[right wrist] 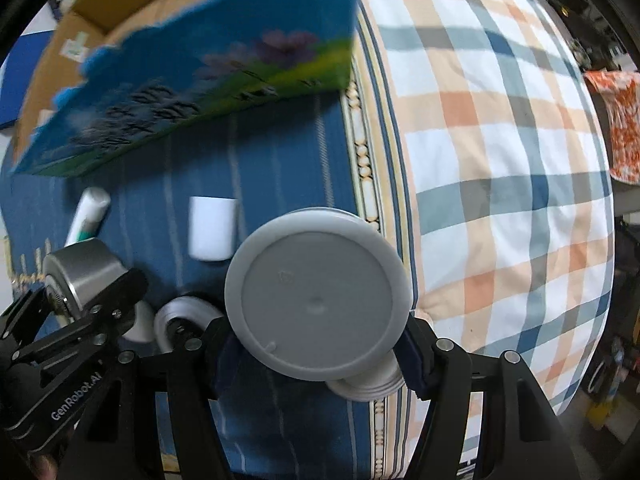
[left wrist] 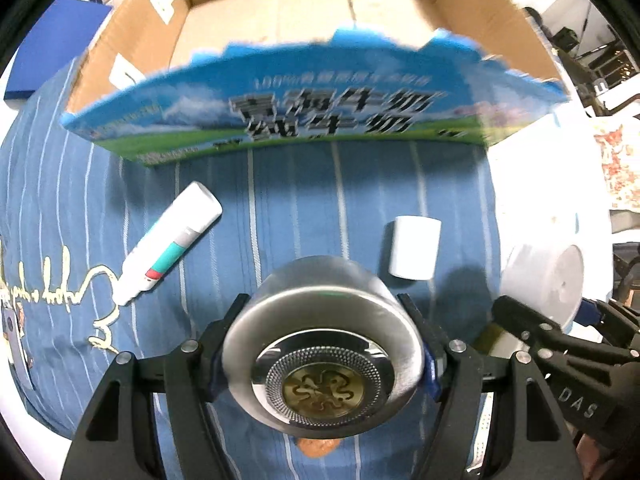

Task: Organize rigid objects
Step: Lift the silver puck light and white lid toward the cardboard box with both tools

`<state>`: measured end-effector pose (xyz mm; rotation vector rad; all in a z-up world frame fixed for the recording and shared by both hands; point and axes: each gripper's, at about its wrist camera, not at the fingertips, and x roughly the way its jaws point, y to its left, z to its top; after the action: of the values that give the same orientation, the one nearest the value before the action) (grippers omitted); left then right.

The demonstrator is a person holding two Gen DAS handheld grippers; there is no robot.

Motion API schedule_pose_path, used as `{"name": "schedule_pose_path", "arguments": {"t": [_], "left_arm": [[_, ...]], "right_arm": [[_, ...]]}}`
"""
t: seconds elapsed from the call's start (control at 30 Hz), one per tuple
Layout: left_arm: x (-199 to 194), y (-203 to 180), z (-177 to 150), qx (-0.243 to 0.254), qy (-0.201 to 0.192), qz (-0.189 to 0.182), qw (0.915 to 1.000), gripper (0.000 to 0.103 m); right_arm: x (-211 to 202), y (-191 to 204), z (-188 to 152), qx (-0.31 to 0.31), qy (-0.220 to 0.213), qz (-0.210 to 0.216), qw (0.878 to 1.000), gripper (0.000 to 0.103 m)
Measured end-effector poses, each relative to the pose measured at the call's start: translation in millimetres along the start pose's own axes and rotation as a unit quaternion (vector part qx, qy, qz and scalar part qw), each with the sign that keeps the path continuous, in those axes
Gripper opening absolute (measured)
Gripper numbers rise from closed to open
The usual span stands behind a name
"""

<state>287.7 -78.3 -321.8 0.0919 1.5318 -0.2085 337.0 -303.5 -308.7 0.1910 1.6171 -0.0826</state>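
My left gripper [left wrist: 322, 344] is shut on a silver metal tin [left wrist: 320, 332] with an embossed gold base, held above the blue striped cloth [left wrist: 280, 208]. My right gripper [right wrist: 320, 340] is shut on a grey plastic jar [right wrist: 318, 300], its round base facing the camera. The jar also shows in the left wrist view [left wrist: 548, 276], the tin in the right wrist view [right wrist: 80, 272]. An open cardboard box [left wrist: 304, 16] with a blue printed front [left wrist: 320, 108] stands ahead of both. A white tube [left wrist: 172, 240] and a small white cylinder [left wrist: 414, 248] lie on the cloth.
A plaid cushion [right wrist: 500, 160] lies to the right of the blue cloth. A round white and grey object [right wrist: 180, 320] sits on the cloth beside my right gripper. An orange patterned cloth [right wrist: 620, 120] hangs at the far right.
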Motion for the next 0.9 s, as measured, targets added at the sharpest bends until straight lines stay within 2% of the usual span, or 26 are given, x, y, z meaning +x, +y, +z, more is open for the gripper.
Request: {"name": "schedule_pose_path", "arguments": {"t": [0.17, 0.27, 0.4, 0.5, 0.67, 0.9], "left_arm": [[-43.2, -0.8, -2.9, 0.008, -0.022, -0.010, 0.9997, 0.069], [-71.3, 0.5, -2.2, 0.014, -0.038, -0.016, 0.9990, 0.069], [-103.4, 7.9, 4.4, 0.020, -0.066, -0.022, 0.9974, 0.069], [-124.3, 9.1, 20.4, 0.019, -0.088, -0.029, 0.9955, 0.069], [-149.0, 17.5, 47.5, 0.015, -0.116, -0.039, 0.9924, 0.069], [-154.0, 35.0, 114.6, 0.014, -0.135, -0.045, 0.9897, 0.069]], "right_arm": [[-44.7, 2.9, -5.5, -0.016, -0.025, 0.015, 0.999, 0.067], [-56.8, 1.3, 3.1, -0.025, -0.040, 0.021, 0.999, 0.067], [-76.3, 21.7, 4.0, -0.034, -0.061, 0.033, 0.997, 0.067], [-90.0, 26.7, 8.0, -0.040, -0.081, 0.042, 0.995, 0.067], [-106.2, 45.0, 33.5, -0.055, -0.107, 0.056, 0.991, 0.067], [-108.5, 64.0, 98.0, -0.067, -0.125, 0.052, 0.989, 0.067]]}}
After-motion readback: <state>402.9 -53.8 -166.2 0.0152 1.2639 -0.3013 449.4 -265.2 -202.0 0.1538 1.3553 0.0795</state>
